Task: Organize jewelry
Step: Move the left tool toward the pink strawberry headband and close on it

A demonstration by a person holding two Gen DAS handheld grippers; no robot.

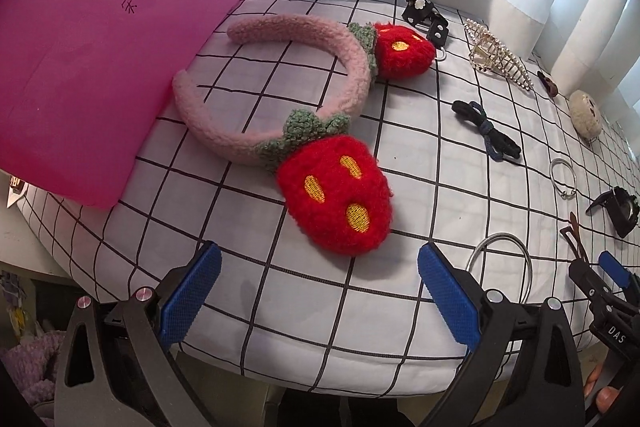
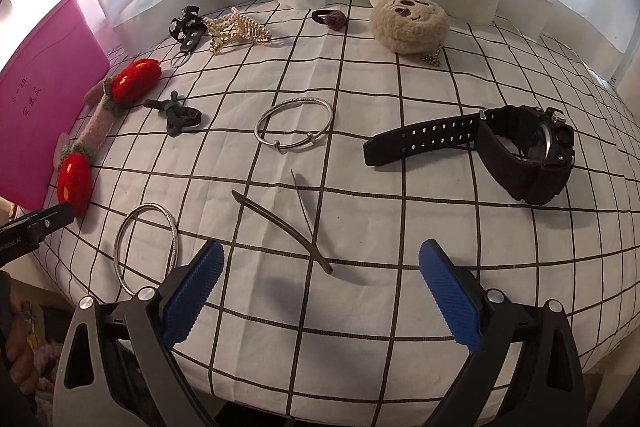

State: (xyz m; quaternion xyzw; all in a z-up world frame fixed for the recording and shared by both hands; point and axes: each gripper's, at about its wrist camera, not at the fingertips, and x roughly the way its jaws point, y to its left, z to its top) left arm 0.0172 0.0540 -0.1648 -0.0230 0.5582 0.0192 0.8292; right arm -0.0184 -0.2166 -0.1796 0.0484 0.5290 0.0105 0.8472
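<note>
Pink bin (image 1: 80, 67) is sitting far left on the table (image 1: 320, 307), at about 9 o'clock from the left gripper (image 1: 318, 297). Only its outer wall w/ handwriting is showing, so can't tell what's inside, if anything.

Strawberry headband (image 1: 280, 99) is lying just beside the bin, touching or nearly so; its near strawberry is at 12 o'clock, close ahead of the left jaws, which are standing wide w/ nothing between them. Risk here: headband is bulky and springy, and a pinch on the plush berry alone is likely letting the band swing and knock the bin or slip out.

Plain bangle (image 2: 146, 247) is lying at 10 o'clock of the right gripper (image 2: 320, 291), near the table edge, so a nudge from either gripper could be sending it off.

Right jaws are also spread wide, empty. Thin dark hairpin (image 2: 288, 227) is lying at 12 o'clock, just ahead; it's flat on the cloth, so the pads may be bunching fabric instead of catching it.

Clasp bangle (image 2: 294, 125) and black watch (image 2: 520, 151) are lying further out, 12 to 2 o'clock, well apart. Everything's out loose.
</note>
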